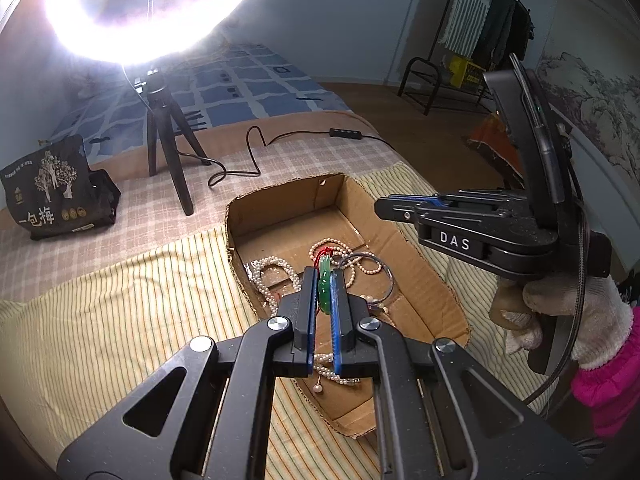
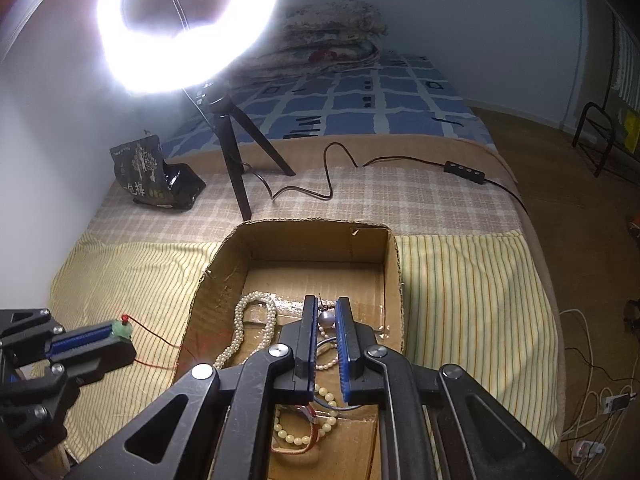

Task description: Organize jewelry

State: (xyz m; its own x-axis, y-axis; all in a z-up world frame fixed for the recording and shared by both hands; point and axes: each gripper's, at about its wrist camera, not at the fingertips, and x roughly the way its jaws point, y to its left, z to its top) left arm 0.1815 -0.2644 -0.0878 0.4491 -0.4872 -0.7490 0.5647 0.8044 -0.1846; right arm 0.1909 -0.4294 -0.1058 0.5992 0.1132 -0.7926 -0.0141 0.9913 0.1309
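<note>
A shallow cardboard box lies on the striped cloth and holds pearl necklaces, a thin metal bangle and a bead bracelet. My left gripper is shut on a green jade pendant with a red cord, held above the box; it also shows in the right wrist view. My right gripper is shut on a pearl earring above the box. In the left wrist view its closed fingers hang over the box's right side.
A ring light on a black tripod stands behind the box, its cable and switch trailing right. A black snack bag lies at the far left. The bed edge drops to the floor at right.
</note>
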